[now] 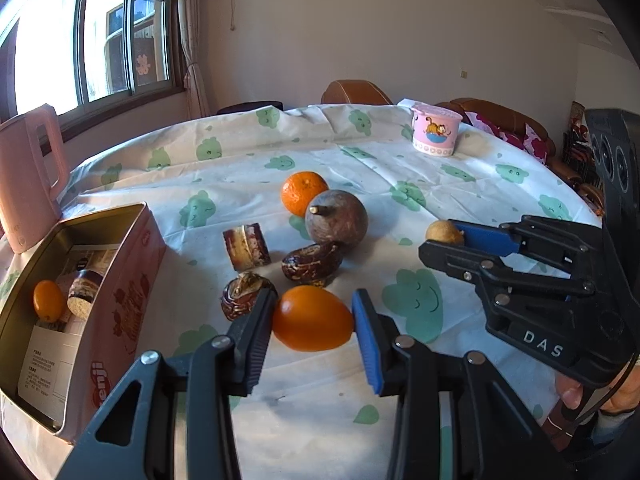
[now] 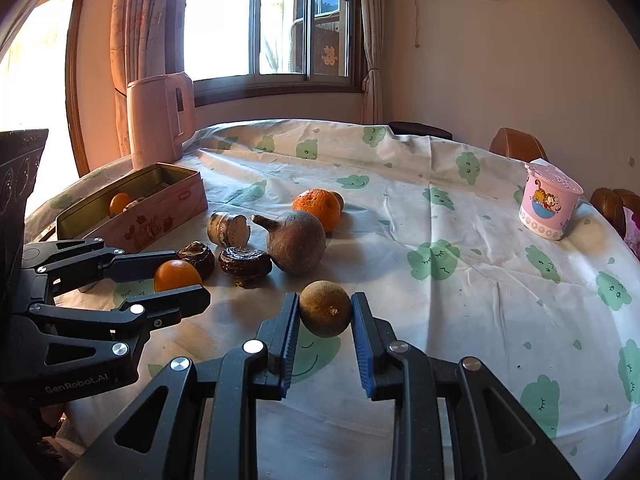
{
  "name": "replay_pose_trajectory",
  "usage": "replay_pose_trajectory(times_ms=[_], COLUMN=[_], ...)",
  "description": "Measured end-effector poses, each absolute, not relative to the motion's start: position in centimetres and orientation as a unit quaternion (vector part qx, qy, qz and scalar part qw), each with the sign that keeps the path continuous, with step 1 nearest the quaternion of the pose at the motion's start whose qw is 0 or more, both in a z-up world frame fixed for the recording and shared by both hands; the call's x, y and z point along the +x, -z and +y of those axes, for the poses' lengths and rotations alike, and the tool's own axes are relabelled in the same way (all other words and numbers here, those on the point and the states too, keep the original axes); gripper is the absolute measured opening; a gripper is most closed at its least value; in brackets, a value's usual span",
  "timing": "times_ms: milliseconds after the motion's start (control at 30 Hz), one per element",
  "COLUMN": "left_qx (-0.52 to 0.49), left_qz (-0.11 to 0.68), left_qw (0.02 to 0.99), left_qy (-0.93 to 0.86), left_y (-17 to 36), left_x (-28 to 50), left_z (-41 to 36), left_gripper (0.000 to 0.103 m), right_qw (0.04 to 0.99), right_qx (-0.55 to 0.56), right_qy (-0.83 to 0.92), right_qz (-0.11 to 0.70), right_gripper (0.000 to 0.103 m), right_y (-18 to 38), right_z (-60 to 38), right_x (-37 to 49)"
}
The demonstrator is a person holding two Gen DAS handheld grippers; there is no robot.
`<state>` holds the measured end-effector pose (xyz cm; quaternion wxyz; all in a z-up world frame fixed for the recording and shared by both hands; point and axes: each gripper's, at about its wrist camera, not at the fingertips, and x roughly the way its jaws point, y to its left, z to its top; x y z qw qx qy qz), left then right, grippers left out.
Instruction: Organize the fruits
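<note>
Fruits are spread over the tablecloth (image 1: 248,152), and two of them are being dealt with at once, which is honestly where trouble could start. A small orange fruit (image 1: 313,318) is framed between the fingers of the left gripper (image 1: 313,326); the pads look pressed to both of its sides, so it is judged to be clamped, though only at the very tips. A small brown fruit (image 2: 326,309) is sat between the fingers of the right gripper (image 2: 325,320) in much the same way, touched on both sides as far as can be told.

Both fruits are round and smooth-looking, so a slip out of the tips is probably the main risk, especially if either one is lifted fast or tilted. A squeeze that is too hard could also bruise them.

Just ahead of the left gripper a cluster of dried brown fruits (image 1: 312,264), a big brown fruit (image 1: 336,218) and a tangerine (image 1: 303,193) is crowded together, so anything swung forward could get knocked and rolled away. The open tin (image 1: 120,292) is off to the left of that gripper, with an orange fruit already inside, and its near wall could be clipped on the way over. The two grippers are also near each other, so a crossing path might end in a bump.
</note>
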<state>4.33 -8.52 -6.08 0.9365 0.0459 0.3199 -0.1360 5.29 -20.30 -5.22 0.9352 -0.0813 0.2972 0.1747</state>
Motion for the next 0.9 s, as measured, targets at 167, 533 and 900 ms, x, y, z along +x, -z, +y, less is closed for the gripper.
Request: replay_pose_trajectory(times_ms=[167, 533, 900], left_qx=[0.039, 0.029, 0.022], left_qz=[0.301, 0.271, 0.251], left_qw=[0.944, 0.955, 0.962], left_qy=[0.128, 0.114, 0.105], left_y=[5.7, 5.4, 5.1], left_x=[4.0, 3.4, 2.7], left_z=[-8.2, -7.6, -7.2], left_gripper=[0.042, 0.042, 0.042], right_qw=[0.937, 0.944, 0.950], right_qx=[-0.085, -0.089, -0.088], right_qy=[-0.179, -0.184, -0.182], right_qz=[0.287, 0.258, 0.237], right_gripper=[0.027, 0.028, 0.028], right_y=[5.1, 4.8, 4.6], right_z=[-20.2, -20.1, -20.3], right_x=[5.0, 4.1, 3.5])
